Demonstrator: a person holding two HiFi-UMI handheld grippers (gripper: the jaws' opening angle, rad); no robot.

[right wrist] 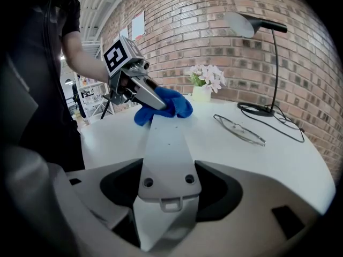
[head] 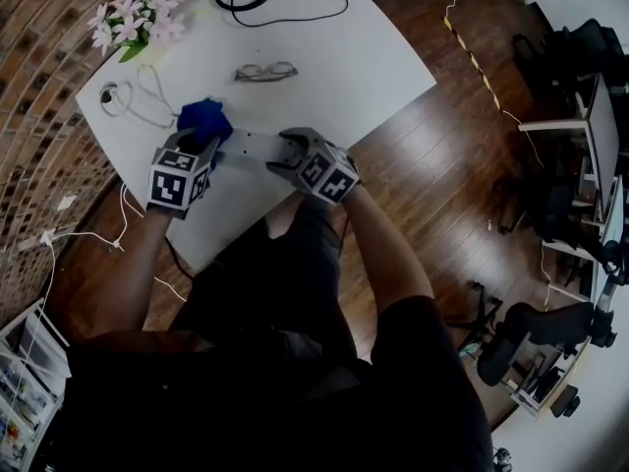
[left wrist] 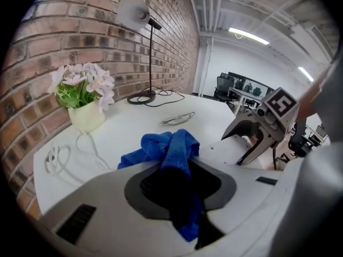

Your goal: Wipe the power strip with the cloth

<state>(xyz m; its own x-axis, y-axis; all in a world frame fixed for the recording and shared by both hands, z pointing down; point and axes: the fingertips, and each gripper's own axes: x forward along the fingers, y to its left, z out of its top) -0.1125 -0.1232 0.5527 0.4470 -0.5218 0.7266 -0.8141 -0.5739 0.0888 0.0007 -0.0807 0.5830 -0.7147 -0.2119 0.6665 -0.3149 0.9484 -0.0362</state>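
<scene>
Power strip (right wrist: pixel 166 154) clamped at one end, blue cloth (left wrist: pixel 171 149) bunched on the other.

Strip: pale grey and long, its flat side up with two screw holes and a hanging slot; it lies across the near part of the white counter (head: pixel 373 67), between the tools. Right tool (right wrist: pixel 166 197) closed on its near end. Left tool (left wrist: pixel 179 183) closed on the crumpled cloth, which is pressed to the strip's far end. Behind it, a pale pot (left wrist: pixel 86 116) holds pink flowers (left wrist: pixel 83 84) with green leaves. A looped white cable (left wrist: pixel 64 157) lies beside the pot. Glasses (left wrist: pixel 178 118) mid-counter. Desk lamp (left wrist: pixel 134 12) by the brick wall.
</scene>
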